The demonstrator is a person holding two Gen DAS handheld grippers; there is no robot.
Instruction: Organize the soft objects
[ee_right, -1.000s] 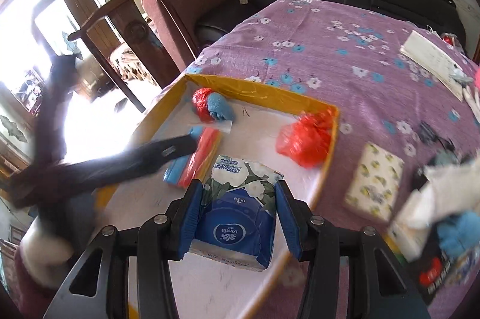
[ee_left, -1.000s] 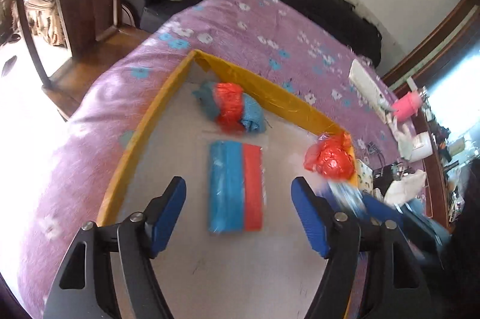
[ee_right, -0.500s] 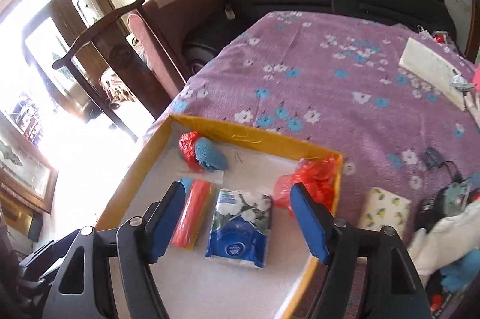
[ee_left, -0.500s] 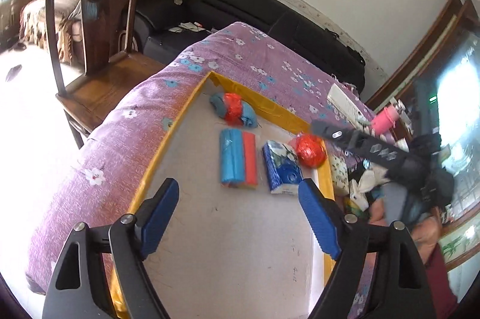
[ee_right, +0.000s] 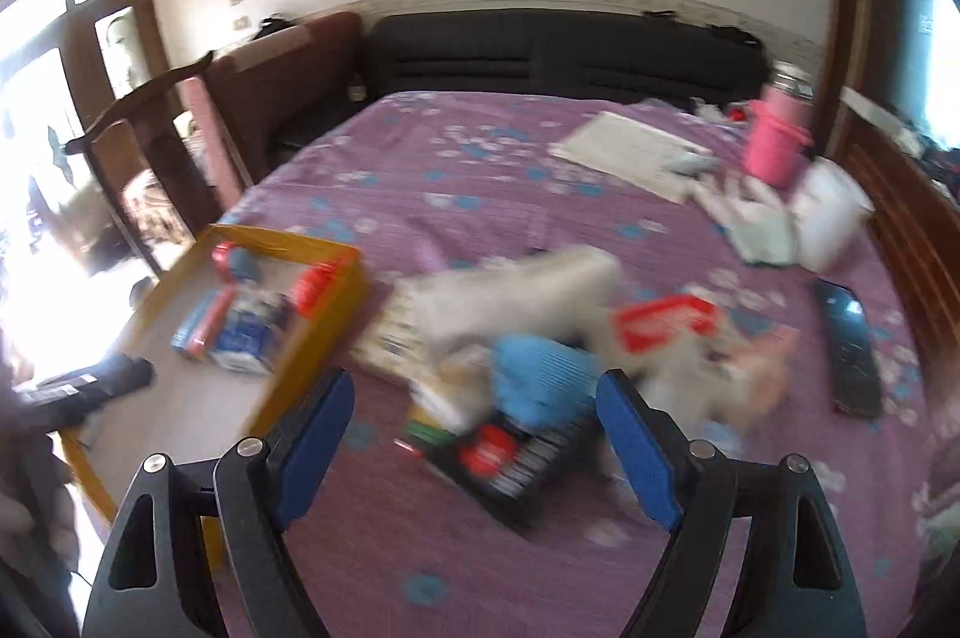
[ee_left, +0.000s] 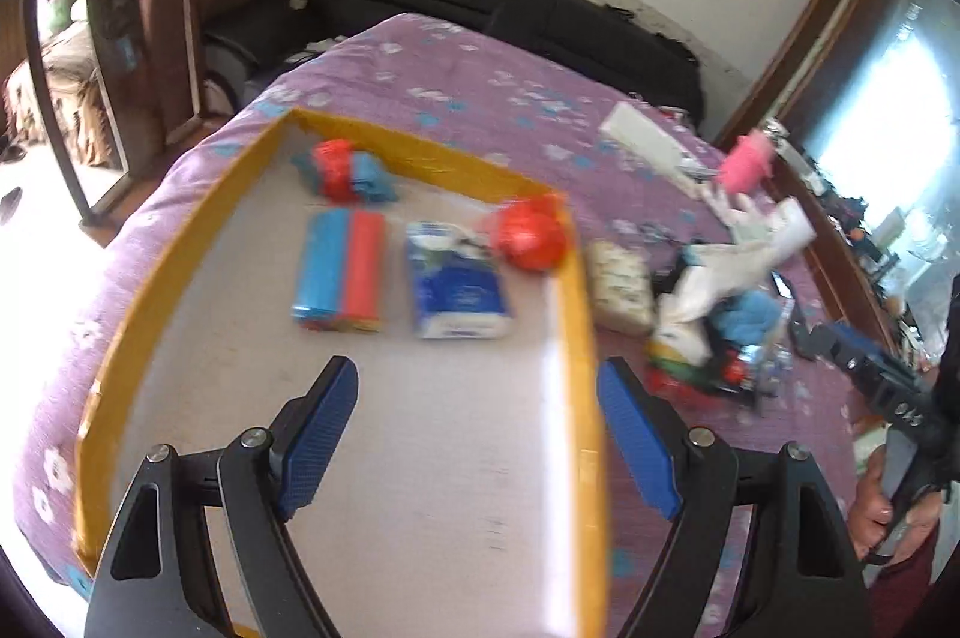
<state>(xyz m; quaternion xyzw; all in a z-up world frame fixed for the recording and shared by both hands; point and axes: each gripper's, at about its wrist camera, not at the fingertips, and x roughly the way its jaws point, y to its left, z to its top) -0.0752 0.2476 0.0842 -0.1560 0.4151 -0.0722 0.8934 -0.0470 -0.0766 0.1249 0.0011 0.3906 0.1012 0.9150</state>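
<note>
between placements now; right tool (ee_right: 474, 443) spread wide and empty over the blurred heap of soft items (ee_right: 540, 338) on the purple bed; left tool (ee_left: 478, 434) also spread, empty, above the yellow-rimmed tray (ee_left: 576, 314) with the blue tissue pack (ee_left: 459, 290) inside; next: lower onto one item, clench gently.

my right wrist view smears the pile (ee_right: 540, 338) ahead into mush, can't tell what's what in there.
</note>
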